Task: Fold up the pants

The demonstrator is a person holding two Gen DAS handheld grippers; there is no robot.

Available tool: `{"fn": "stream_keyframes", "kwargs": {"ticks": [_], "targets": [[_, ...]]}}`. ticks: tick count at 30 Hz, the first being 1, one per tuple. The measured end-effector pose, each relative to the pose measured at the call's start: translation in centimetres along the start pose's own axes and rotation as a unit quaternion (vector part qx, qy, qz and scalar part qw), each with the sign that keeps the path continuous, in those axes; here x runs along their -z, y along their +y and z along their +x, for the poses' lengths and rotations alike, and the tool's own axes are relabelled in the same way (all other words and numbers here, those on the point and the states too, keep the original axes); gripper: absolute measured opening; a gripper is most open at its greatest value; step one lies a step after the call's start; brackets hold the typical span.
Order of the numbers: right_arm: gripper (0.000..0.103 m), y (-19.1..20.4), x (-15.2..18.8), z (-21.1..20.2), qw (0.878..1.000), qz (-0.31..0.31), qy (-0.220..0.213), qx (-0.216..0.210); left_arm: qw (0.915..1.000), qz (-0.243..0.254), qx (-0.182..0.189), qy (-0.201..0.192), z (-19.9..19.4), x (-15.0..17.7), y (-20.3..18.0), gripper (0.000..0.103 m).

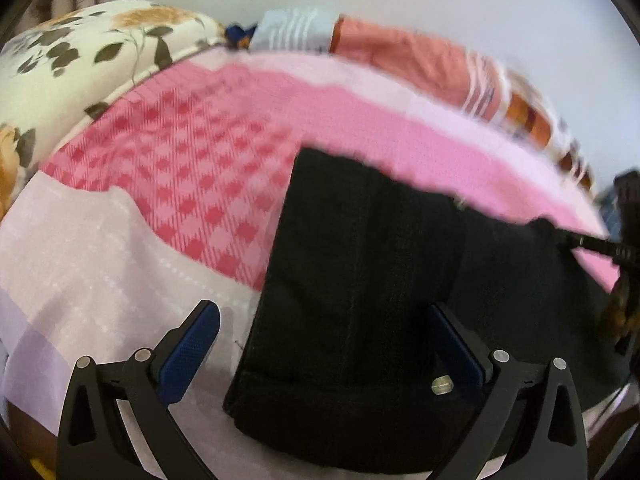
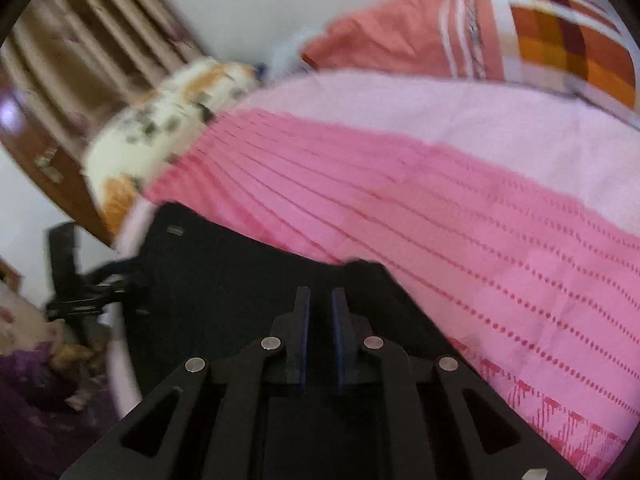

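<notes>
Left wrist view first: one pair of black pants (image 1: 360,280) lying flat on the bed (image 1: 180,168), over the pink patterned sheet. The left hand-held gripper (image 1: 320,340) hangs above the near end of the pants with its two blue-padded fingers (image 1: 188,352) spread wide, nothing between them. Behind the pants there's one floral pillow (image 1: 80,64) at the bed's far left and one orange pillow (image 1: 400,56) along the far edge. The right hand-held gripper (image 1: 600,246) pokes in at the pants' right edge.

Right wrist view: the right hand-held gripper's two fingers are nearly together, and whether they're pinching the pants (image 2: 240,280) is hard to tell. Same two pillows beyond the pants, floral (image 2: 160,132) and orange (image 2: 400,36).
</notes>
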State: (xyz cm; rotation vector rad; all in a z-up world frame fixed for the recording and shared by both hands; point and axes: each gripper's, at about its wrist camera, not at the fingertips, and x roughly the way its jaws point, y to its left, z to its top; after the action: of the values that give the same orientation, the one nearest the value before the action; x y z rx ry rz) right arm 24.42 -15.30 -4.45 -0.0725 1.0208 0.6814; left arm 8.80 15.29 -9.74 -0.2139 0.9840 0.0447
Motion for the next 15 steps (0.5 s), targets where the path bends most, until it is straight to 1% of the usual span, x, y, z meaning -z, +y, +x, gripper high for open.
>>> {"fn": "stream_keyframes", "kwargs": {"ticks": [1, 2, 3, 5, 6, 7, 9, 11, 12, 13, 14, 15], "targets": [[0.000, -1.1, -0.1, 0.0, 0.999, 0.027, -0.013, -0.017, 1.0000, -0.006, 0.006, 0.004, 0.3, 0.2, 0.2, 0.102], [0.000, -2.3, -0.2, 0.2, 0.998, 0.055, -0.015, -0.020, 0.9997, -0.016, 0.016, -0.001, 0.4, 0.3, 0.6, 0.102], [0.000, -3.3, -0.2, 0.2, 0.996, 0.084, -0.012, -0.030, 0.9996, -0.020, 0.018, -0.008, 0.3, 0.4, 0.8, 0.102], [0.000, -4.1, -0.1, -0.5, 0.993, 0.106, -0.022, -0.034, 0.9996, -0.021, 0.018, -0.006, 0.2, 0.3, 0.8, 0.102], [0.004, -4.0, 0.0, -1.4, 0.992, 0.112, -0.039, -0.045, 0.9996, -0.021, 0.016, -0.006, 0.1, 0.3, 0.8, 0.102], [0.009, -3.4, 0.0, -2.4, 0.991, 0.107, -0.059, -0.046, 0.9996, -0.024, 0.014, -0.007, 0.1, 0.3, 1.0, 0.102], [0.010, -1.9, -0.1, -3.3, 0.993, 0.079, -0.076, -0.037, 0.9991, -0.036, 0.017, -0.013, -0.4, 0.4, 1.3, 0.102], [0.010, -0.5, -0.3, -2.8, 0.996, 0.055, -0.063, -0.033, 0.9978, -0.053, 0.022, -0.033, -1.5, 0.2, 1.8, 0.102], [0.010, 0.3, -0.4, -1.9, 0.998, 0.038, -0.050, -0.021, 0.9972, -0.058, 0.023, -0.042, -2.0, 0.2, 2.1, 0.102], [0.010, 0.9, -0.2, -1.0, 0.999, 0.027, -0.036, 0.000, 0.9966, -0.062, 0.023, -0.048, -2.5, 0.0, 2.5, 0.102], [0.009, 0.9, -0.2, -0.1, 0.999, 0.020, -0.021, 0.019, 0.9966, -0.063, 0.021, -0.048, -2.9, -0.1, 2.7, 0.102], [0.007, 0.7, 0.0, 0.4, 0.999, 0.019, -0.017, 0.027, 0.9968, -0.064, 0.018, -0.045, -3.2, -0.3, 3.2, 0.102]]}}
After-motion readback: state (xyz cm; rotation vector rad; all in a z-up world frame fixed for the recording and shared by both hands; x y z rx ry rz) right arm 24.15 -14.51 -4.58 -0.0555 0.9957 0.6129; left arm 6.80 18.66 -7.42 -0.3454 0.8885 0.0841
